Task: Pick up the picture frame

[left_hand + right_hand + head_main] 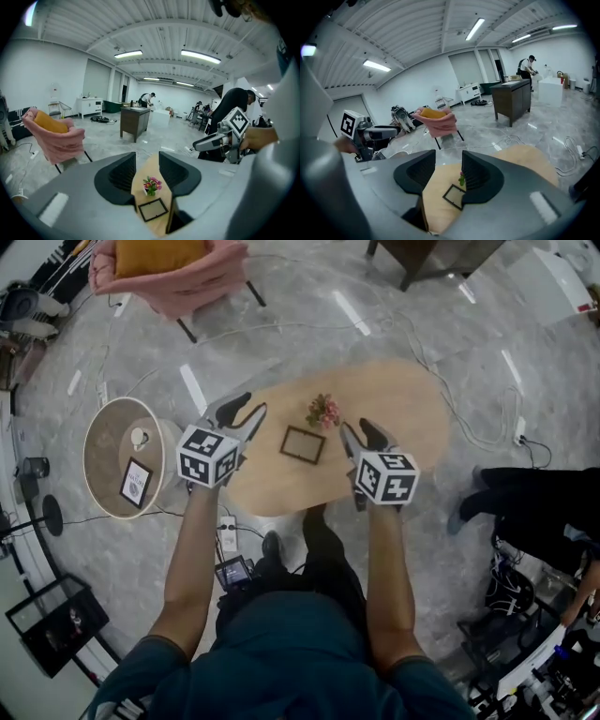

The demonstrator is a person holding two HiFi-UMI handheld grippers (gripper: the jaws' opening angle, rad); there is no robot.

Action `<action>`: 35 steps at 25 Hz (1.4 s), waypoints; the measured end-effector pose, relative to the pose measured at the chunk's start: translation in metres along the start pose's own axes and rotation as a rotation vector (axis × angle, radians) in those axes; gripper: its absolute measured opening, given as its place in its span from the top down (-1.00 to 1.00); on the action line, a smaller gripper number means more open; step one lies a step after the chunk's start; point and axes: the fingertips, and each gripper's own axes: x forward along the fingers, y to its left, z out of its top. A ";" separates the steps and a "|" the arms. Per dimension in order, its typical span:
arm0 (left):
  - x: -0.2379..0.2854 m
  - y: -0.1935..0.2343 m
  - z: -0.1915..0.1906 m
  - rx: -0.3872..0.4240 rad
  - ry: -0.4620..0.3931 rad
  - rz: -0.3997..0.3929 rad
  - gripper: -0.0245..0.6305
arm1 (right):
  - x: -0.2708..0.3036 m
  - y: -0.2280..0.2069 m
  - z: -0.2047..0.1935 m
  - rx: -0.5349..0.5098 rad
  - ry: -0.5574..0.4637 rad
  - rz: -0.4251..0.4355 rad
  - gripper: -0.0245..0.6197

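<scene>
left tongs point(246, 412): spread, empty, forearm stretched forward, tilted down | right tongs point(363, 432): spread, empty, same pose | picture frame point(303, 444): flat on desk point(412, 404), between both tongs, untouched, near flowers point(324, 411)

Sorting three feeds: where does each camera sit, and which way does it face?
Head view: on the head, facing steeply down at the table; forearms, left gripper and right gripper show.
Left gripper view: on the left gripper, facing along its open jaws at the table; right gripper at right.
Right gripper view: likewise along its own open jaws; left gripper at left.
All share the picture frame.
</scene>
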 end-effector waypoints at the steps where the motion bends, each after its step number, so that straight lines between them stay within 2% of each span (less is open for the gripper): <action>1: 0.009 0.003 -0.012 -0.013 0.020 -0.001 0.46 | 0.009 -0.005 -0.011 0.009 0.019 -0.002 0.35; 10: 0.082 0.021 -0.124 -0.125 0.205 -0.010 0.45 | 0.080 -0.054 -0.096 0.099 0.163 -0.030 0.35; 18: 0.128 0.029 -0.219 -0.222 0.350 -0.009 0.44 | 0.139 -0.079 -0.176 0.183 0.294 -0.034 0.35; 26: 0.164 0.028 -0.298 -0.290 0.474 -0.017 0.44 | 0.183 -0.095 -0.250 0.295 0.415 -0.028 0.35; 35: 0.191 0.029 -0.371 -0.345 0.592 -0.015 0.44 | 0.219 -0.110 -0.300 0.384 0.498 -0.026 0.35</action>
